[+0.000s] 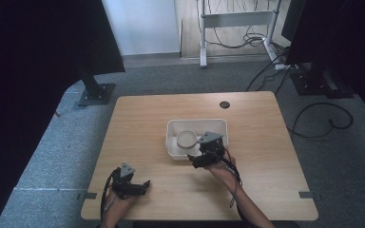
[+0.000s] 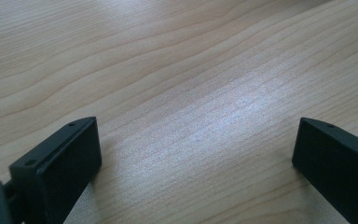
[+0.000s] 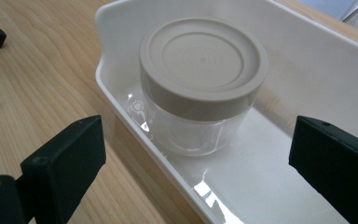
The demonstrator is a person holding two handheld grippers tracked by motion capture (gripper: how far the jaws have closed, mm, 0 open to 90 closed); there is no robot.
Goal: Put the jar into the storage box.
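A clear plastic jar with a beige screw lid (image 3: 203,84) is seen inside the white rectangular plastic tray (image 3: 307,56) at bench centre. The right gripper (image 1: 204,154), fingers apart, is poised at its 5 o'clock; the approach seems under way, and closing around the jar would follow. The left gripper (image 1: 135,186) rests with fingers spread.

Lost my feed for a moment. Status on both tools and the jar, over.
Right tool open, poised at the white tray's near rim, facing the lidded clear jar. Jar upright inside the tray, untouched. Left tool open, low over bare table. Nothing blocking.
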